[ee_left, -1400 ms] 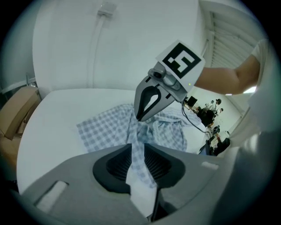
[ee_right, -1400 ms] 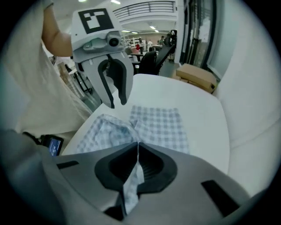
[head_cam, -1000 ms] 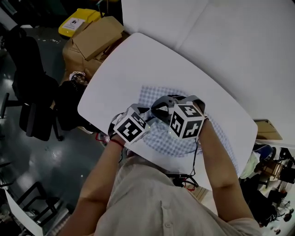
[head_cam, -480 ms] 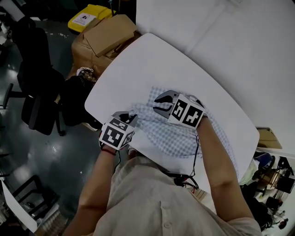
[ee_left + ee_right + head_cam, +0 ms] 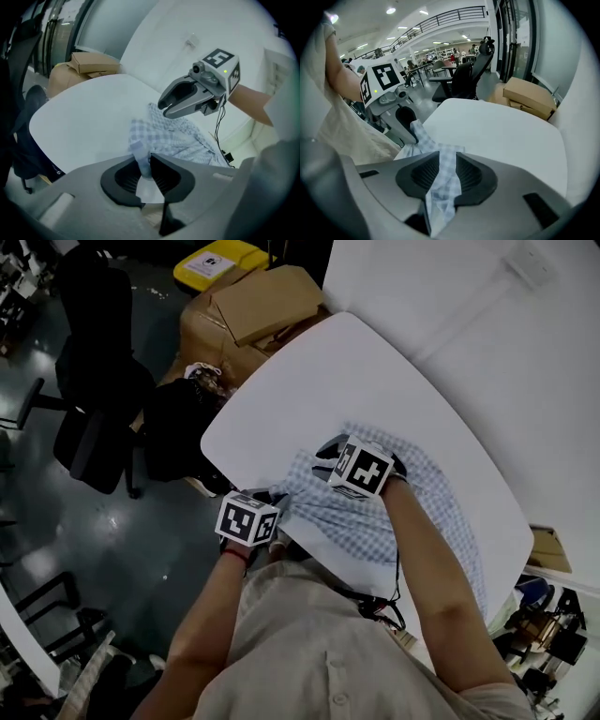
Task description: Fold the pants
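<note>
The blue-and-white checked pants [image 5: 375,521] lie crumpled on the white table [image 5: 319,381], near its front edge. My left gripper [image 5: 272,497] is at the cloth's left corner. In the left gripper view it [image 5: 145,165] is shut on a narrow fold of the pants [image 5: 173,136]; its jaws closed a moment ago and have eased slightly. My right gripper [image 5: 330,448] rests low on the cloth a little farther in. In its own view it [image 5: 443,176] has just been opening, and a flat strip of the pants [image 5: 419,138] lies loose between the jaws.
Cardboard boxes [image 5: 253,310] and a yellow bin [image 5: 220,259] stand beyond the table's far left corner. A black office chair [image 5: 94,381] and a dark bag [image 5: 173,427] are on the floor at left. A white wall runs along the right.
The two grippers were together over the cloth. The left one swung out to the table's near left edge and closed on a fold. The right one dropped lower and its jaws parted.
</note>
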A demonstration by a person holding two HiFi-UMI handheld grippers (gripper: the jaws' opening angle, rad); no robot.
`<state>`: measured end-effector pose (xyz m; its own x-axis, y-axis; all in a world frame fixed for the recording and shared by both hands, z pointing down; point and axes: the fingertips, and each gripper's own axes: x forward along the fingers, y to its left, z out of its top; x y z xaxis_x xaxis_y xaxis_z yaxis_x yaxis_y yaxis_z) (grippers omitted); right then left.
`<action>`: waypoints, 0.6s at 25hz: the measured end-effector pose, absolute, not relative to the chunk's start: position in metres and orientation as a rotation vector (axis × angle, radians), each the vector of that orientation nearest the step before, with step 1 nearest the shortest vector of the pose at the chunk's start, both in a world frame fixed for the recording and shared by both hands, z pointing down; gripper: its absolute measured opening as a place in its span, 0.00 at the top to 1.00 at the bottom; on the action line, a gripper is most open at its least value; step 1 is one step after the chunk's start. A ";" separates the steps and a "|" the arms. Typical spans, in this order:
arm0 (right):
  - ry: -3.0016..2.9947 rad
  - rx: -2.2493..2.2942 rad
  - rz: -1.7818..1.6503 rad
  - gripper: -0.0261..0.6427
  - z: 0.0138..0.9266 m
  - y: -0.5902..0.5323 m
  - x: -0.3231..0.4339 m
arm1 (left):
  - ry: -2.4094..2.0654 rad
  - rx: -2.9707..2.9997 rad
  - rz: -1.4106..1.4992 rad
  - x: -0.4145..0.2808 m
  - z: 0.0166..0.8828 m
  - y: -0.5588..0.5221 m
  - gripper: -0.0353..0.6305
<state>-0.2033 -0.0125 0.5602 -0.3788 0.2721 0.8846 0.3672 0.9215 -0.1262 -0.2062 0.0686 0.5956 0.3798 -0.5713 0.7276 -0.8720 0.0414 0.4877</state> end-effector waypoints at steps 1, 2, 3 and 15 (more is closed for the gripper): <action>-1.963 -0.475 -0.113 0.78 0.565 -0.006 -0.209 | -1.296 1.641 0.360 -0.207 0.597 0.068 0.89; -1.936 -0.489 -0.117 0.78 0.572 0.002 -0.213 | -1.290 1.640 0.351 -0.208 0.599 0.067 0.89; -1.909 -0.501 -0.123 0.78 0.578 0.009 -0.215 | -1.284 1.641 0.350 -0.209 0.600 0.066 0.89; -1.781 -0.494 -0.323 0.83 0.627 0.039 -0.227 | -1.243 1.660 0.323 -0.208 0.603 0.068 0.88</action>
<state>-0.2266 0.0392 0.6266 -0.2108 0.1612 0.9641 0.4892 0.8713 -0.0387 -0.2078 0.0683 0.6033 0.4365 -0.5714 0.6950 -0.8376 0.0240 0.5457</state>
